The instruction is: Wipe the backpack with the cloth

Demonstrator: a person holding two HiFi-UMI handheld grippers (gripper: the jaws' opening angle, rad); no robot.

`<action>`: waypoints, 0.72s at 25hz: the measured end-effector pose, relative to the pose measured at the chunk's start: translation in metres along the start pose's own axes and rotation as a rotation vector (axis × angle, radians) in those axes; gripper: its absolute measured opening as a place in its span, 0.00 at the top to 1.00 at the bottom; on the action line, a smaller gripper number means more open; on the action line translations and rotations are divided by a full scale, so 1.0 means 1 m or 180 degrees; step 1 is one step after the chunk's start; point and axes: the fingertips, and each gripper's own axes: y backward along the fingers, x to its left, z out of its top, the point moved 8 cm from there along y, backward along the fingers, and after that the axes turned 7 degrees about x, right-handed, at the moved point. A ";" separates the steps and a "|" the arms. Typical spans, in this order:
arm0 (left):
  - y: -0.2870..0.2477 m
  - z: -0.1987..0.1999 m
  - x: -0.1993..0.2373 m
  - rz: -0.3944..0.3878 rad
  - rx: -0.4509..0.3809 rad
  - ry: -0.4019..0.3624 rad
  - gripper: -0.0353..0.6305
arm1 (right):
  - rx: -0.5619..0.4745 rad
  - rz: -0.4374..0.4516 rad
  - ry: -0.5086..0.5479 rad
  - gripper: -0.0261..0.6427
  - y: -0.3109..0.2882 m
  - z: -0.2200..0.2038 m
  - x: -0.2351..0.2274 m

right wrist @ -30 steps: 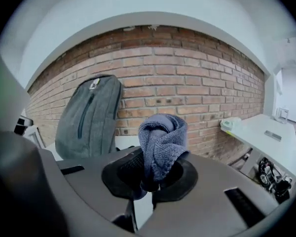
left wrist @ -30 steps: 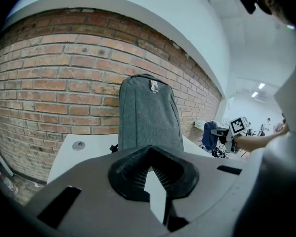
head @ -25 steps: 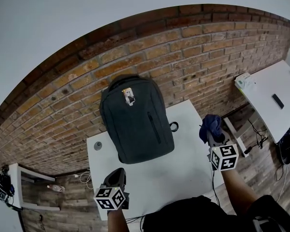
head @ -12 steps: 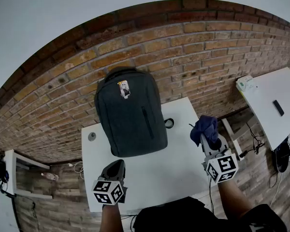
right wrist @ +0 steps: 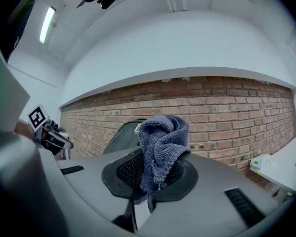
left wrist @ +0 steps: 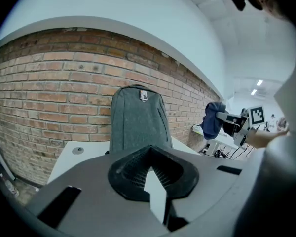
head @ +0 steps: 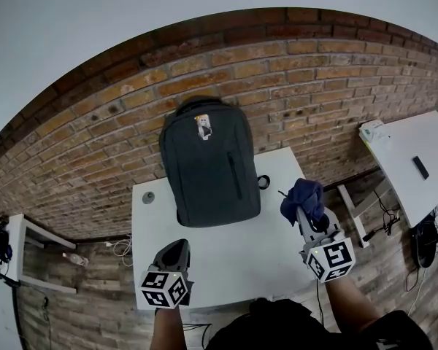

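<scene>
Count: one backpack (head: 210, 162), one cloth (head: 303, 199), two grippers.
Backpack: dark grey, upright at the back of the table, against the brick wall (head: 95, 144).
Cloth: blue and bunched, clamped in the right gripper (head: 304, 214), held by the table's right edge, apart from the backpack.
Left gripper (head: 177, 250): jaws together, nothing between them, over the table's near edge.
Surface: white table (head: 226, 257).
Room: second white table (head: 405, 144) at right.
Writing: small tag (head: 203, 127) on the backpack, too small to read.

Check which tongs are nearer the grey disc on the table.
Left. The left tongs are close, on the disc's near side; the right tongs, gripping the cloth, are across the backpack from it.
</scene>
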 end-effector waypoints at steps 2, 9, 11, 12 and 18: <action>0.011 -0.004 -0.001 -0.0018 -0.0042 -0.0018 0.96 | -0.0054 0.0006 -0.0063 0.91 0.007 0.003 0.013; 0.064 -0.042 0.004 -0.0078 -0.0062 0.0116 0.96 | 0.0097 0.0033 -0.0174 0.91 0.044 -0.011 0.059; 0.081 -0.055 0.006 -0.0083 -0.0060 0.0196 0.96 | 0.0146 0.0018 -0.0203 0.91 0.059 -0.016 0.071; 0.089 -0.061 0.005 -0.0074 -0.0064 0.0208 0.96 | 0.0160 0.0018 -0.0209 0.91 0.068 -0.017 0.078; 0.143 -0.094 0.000 -0.0086 -0.0134 0.0200 0.96 | 0.0134 0.0042 -0.0163 0.91 0.125 -0.024 0.128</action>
